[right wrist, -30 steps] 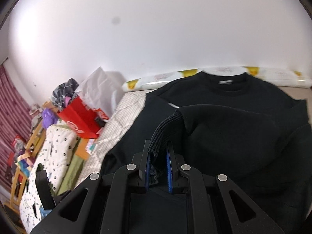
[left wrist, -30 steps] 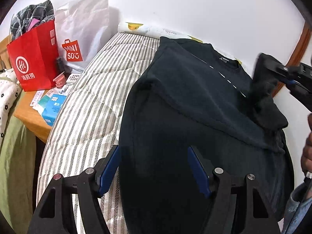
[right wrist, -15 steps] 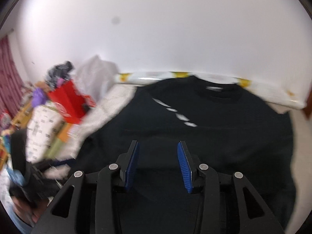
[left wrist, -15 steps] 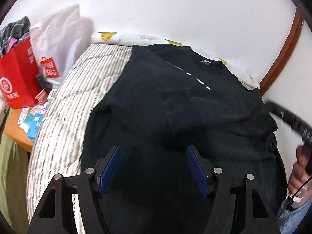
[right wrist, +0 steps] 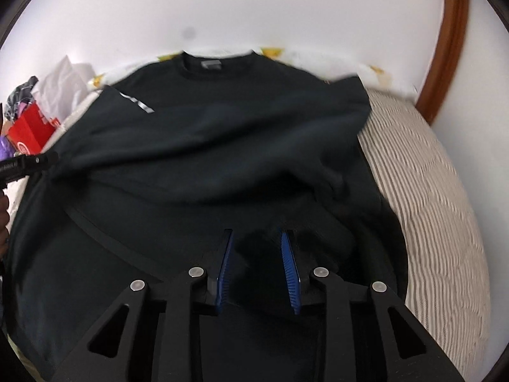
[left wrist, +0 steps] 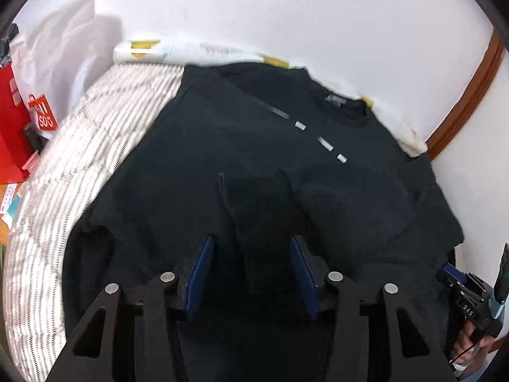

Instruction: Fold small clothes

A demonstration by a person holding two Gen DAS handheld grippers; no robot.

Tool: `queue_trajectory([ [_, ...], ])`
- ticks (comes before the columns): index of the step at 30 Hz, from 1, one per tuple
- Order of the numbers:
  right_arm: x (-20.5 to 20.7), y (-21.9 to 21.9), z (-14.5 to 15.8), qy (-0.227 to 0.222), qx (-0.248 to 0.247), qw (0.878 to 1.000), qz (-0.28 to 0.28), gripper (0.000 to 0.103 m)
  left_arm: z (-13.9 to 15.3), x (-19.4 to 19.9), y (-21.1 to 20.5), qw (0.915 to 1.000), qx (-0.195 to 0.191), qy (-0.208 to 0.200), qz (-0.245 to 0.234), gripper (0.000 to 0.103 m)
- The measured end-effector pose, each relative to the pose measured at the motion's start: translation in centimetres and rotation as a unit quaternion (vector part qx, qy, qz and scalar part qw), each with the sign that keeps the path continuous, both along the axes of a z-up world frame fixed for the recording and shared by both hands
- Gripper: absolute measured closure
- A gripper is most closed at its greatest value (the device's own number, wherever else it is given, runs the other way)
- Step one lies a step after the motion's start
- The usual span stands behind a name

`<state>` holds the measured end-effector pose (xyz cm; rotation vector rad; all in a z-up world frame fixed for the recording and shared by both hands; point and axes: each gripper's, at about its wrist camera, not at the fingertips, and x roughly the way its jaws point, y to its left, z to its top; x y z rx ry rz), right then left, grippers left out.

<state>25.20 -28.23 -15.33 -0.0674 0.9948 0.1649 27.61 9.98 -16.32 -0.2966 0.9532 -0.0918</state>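
L gripper (left wrist: pixel 251 248): jaws part-way apart, just been closing, blue pads either side of a raised fold of the black shirt (left wrist: pixel 318 191). Cloth sits betw. them, but dark-on-dark, so can't tell if pads press it yet.

R gripper (right wrist: pixel 257 245): jaws narrower, gap visible, also just been closing. A dark hump of the hem area lies betw. the pads; contact unclear, same reason.

Key relation: shirt lies flat on the striped bed (right wrist: pixel 439 191), collar (right wrist: pixel 216 63) far end by the wall, hem nearest both grippers. Long axis runs straight away from the jaws, near to far. Each gripper is over its own near side of the shirt, L toward the L edge, R toward the R edge, so neither is closer overall.

Pose: both pitched steeply down at the cloth, wrists level, pads upright.

Prob. next: pinch the near edge w/ both and carry it toward the collar. Risk: a thick fold grabbed instead of a single edge.
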Motion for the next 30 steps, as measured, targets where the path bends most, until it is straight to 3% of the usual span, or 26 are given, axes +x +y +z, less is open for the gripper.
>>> queue_trajectory([
  [4,0.2,-0.8,-0.9,-0.001,0.031,0.999,-0.010,0.073,-0.5,0.6,-0.4,1.0000,-0.005,0.001,0.007,0.058],
  [11,0.3,0.2,-1.3,-0.023,-0.003,1.000,-0.016,0.073,0.4,1.5,-1.7,0.9987,0.037,-0.004,0.035,0.091],
  [19,0.1,-0.1,-1.2,-0.021,-0.006,1.000,-0.020,0.073,2.7,-0.3,1.3,0.9979,-0.045,-0.033,0.034,0.094],
  [30,0.2,0.3,-1.1,-0.016,-0.013,0.999,-0.027,0.073,4.0,-2.2,4.4,0.9960,-0.047,-0.057,0.050,0.097],
])
